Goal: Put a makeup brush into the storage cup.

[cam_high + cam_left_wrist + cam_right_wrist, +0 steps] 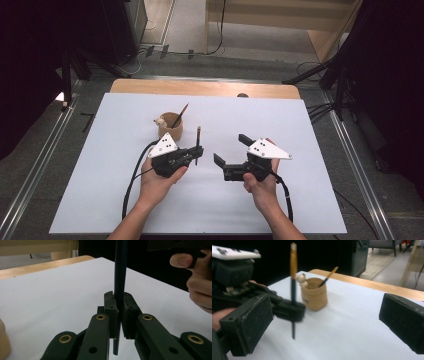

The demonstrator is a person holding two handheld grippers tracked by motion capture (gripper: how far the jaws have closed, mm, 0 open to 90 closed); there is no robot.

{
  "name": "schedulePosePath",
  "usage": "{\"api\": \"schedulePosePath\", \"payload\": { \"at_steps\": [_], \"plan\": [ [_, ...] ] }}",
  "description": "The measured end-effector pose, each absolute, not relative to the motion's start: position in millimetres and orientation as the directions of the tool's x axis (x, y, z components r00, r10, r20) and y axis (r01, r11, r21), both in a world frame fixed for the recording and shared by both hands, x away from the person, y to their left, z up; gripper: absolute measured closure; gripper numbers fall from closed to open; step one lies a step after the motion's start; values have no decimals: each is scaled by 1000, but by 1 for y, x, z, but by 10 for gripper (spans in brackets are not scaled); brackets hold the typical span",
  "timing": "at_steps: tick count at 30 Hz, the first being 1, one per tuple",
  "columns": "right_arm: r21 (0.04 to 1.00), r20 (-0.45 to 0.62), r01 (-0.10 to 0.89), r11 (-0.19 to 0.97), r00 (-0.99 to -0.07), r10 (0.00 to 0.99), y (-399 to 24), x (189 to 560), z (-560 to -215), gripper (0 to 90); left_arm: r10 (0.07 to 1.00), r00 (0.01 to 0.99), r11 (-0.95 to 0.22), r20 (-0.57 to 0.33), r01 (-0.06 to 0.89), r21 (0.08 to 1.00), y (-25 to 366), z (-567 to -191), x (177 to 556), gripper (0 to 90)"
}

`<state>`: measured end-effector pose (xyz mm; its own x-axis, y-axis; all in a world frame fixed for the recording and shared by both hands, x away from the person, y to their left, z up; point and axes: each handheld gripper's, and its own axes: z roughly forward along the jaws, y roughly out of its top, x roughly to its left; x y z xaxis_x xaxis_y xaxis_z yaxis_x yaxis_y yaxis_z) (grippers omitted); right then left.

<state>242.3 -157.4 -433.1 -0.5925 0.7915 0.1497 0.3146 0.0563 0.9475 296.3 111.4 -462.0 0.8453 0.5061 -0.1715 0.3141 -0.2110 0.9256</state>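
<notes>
Dark-handled brush [198, 144] stands upright near the middle of the white tabletop [125, 200], pinched in the left gripper [196, 152]. The right gripper [231, 150], just beside it, gapes wide with nothing inside. A tan pot [171, 125] sits toward the far edge.

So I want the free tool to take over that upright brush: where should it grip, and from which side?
Probably the bare dark shaft just above the left tool, coming level from the right tool's side. The brush stands upright, clamped low, leaving its upper length free.
</notes>
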Motion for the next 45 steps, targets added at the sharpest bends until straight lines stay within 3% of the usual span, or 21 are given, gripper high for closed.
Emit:
{"api": "schedulePosePath", "payload": {
  "at_steps": [31,45],
  "plan": [
    [935,107,348,66,-455,884,-270,210,-479,0,626,762,-97,-166,288,953,160,-437,323,854],
    [933,118,357,53,-440,890,-285,206,-490,0,674,722,-60,-159,268,961,169,-424,345,854]
  ]
}}
